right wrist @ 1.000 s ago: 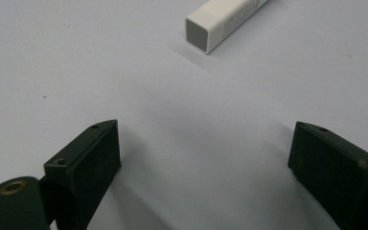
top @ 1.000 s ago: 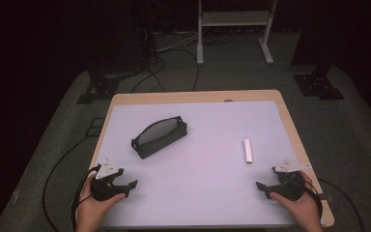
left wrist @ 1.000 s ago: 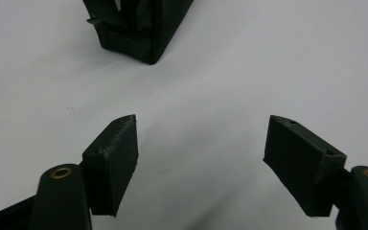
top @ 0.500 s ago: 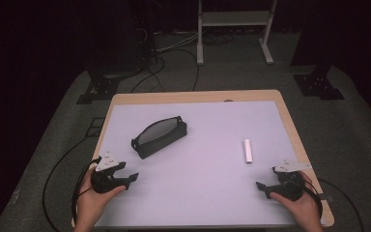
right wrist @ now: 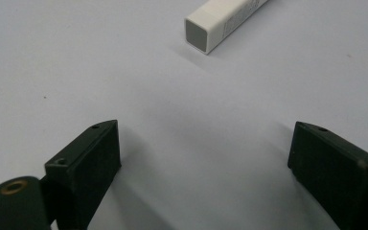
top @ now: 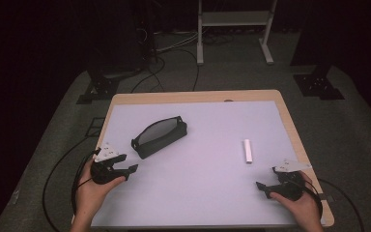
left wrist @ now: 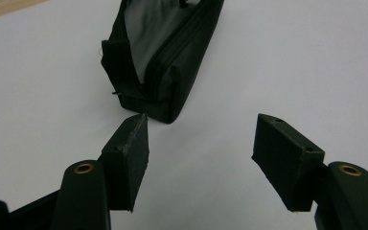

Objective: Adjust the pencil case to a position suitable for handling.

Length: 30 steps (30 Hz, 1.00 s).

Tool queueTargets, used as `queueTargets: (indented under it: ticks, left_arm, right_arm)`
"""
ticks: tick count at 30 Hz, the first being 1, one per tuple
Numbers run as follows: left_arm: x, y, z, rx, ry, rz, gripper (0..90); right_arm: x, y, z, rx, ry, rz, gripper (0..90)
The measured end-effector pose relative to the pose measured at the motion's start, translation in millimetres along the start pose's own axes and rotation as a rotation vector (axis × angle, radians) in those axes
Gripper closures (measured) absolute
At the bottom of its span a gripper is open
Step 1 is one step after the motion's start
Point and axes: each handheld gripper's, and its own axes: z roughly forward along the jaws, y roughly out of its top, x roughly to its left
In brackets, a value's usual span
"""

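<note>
My left gripper point(left wrist: 199, 160), jaws wide, faces the black zippered pouch point(left wrist: 165, 52); its grey mesh panel shows from overhead.

A black zippered pouch point(top: 159, 137) with a grey panel on its upper face lay on its side at the left-centre of the table, slanted, its near end pointing toward the front-left corner. A small tab stuck out at that end point(left wrist: 116, 67). A white square-ended stick point(top: 247, 151) with faint print lay flat, well apart to the right, lengthwise away from the person.
</note>
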Motion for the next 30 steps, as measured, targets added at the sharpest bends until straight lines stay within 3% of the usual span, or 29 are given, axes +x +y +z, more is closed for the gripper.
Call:
queueTargets:
  ticks: [30]
  left_arm:
    - [19.2, 48.1, 19.3, -0.038, 0.014, 0.043, 44.5]
  right_arm:
    - [-0.2, 0.0, 0.0, 0.000, 0.000, 0.001, 10.1]
